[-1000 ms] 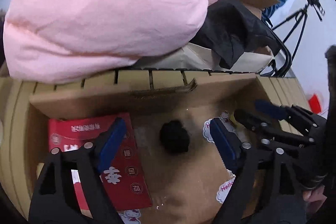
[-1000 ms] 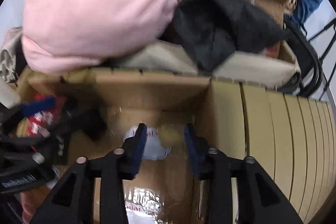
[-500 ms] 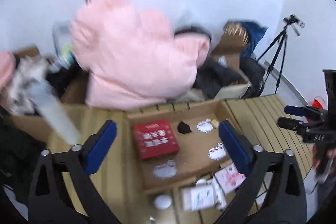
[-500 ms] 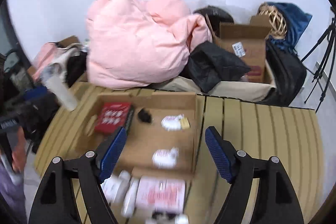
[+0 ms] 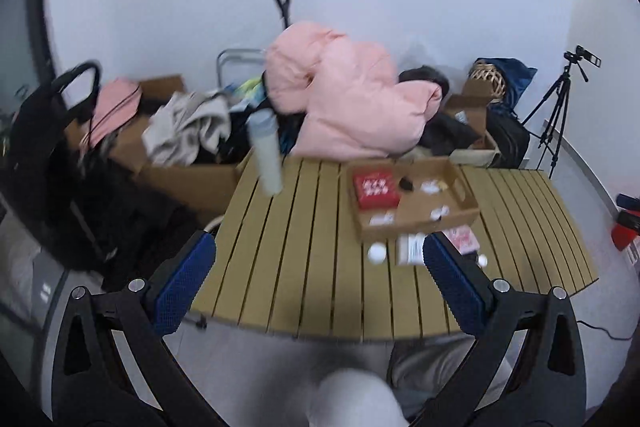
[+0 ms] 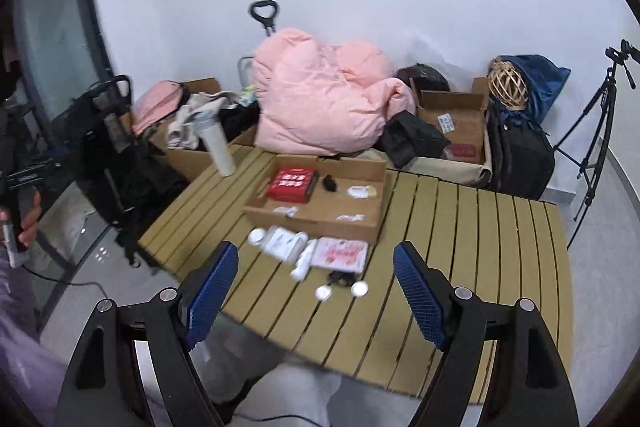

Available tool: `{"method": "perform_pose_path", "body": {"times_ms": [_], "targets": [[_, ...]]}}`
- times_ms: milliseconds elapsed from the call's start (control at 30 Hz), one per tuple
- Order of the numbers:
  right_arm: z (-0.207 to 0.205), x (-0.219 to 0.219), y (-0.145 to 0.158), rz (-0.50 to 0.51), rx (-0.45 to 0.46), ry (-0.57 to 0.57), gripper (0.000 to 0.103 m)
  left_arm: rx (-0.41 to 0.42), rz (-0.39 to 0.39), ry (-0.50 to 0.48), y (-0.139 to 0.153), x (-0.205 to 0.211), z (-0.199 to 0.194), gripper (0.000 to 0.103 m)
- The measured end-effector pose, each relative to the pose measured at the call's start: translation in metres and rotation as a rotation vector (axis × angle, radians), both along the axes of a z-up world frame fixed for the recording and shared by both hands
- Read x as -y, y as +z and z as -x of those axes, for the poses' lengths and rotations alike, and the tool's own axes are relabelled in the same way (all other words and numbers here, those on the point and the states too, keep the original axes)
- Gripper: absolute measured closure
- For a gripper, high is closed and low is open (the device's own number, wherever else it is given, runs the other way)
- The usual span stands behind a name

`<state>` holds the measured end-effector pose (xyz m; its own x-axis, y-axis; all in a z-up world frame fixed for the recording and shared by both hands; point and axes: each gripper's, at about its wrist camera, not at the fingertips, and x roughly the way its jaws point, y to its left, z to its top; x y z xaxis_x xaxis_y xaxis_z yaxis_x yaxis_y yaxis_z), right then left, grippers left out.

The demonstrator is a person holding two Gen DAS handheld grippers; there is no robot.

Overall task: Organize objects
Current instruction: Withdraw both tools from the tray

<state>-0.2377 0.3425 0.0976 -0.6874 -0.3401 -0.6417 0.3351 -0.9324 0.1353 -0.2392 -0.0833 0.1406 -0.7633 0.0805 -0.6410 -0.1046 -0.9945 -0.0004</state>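
Slatted wooden bench (image 6: 460, 227), shallow cardboard tray (image 6: 320, 223).
Both tools, left tool (image 5: 316, 279) and right tool (image 6: 316, 287), wide, empty, just opened; puffy pink quilt (image 6: 320, 99) behind.

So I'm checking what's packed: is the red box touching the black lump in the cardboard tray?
Apart. The right wrist view shows bare tray floor between the red box and the black lump.

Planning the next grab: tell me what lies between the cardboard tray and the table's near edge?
In the right wrist view, white bottles, a pink packet and two small white caps lie before the cardboard tray.
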Motion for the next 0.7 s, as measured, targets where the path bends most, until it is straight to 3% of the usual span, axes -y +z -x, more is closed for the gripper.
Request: {"method": "perform_pose_path", "body": {"times_ms": [133, 267, 367, 500, 600, 700], "targets": [[-0.048, 0.007, 0.01, -0.035, -0.028, 0.033, 0.019, 0.006, 0.031, 0.027, 0.002, 0.006, -0.036, 0.0], [-0.081, 0.004, 0.031, -0.089, -0.07, 0.021, 0.019, -0.093, 0.097, 0.061, 0.031, 0.003, -0.065, 0.0], [-0.104, -0.008, 0.053, -0.214, -0.122, -0.043, 0.019, -0.144, 0.076, 0.05, 0.053, 0.006, -0.085, 0.0], [-0.124, -0.035, 0.078, -0.29, -0.153, -0.119, 0.019, -0.195, 0.07, 0.086, 0.065, 0.015, -0.101, 0.0], [-0.133, -0.051, 0.088, -0.285, -0.188, -0.169, 0.019, -0.21, 0.072, 0.105, 0.051, 0.017, -0.103, 0.0], [-0.136, -0.058, 0.072, -0.231, -0.245, -0.188, 0.015, -0.225, 0.088, 0.084, 0.002, 0.002, -0.095, 0.0]]}}
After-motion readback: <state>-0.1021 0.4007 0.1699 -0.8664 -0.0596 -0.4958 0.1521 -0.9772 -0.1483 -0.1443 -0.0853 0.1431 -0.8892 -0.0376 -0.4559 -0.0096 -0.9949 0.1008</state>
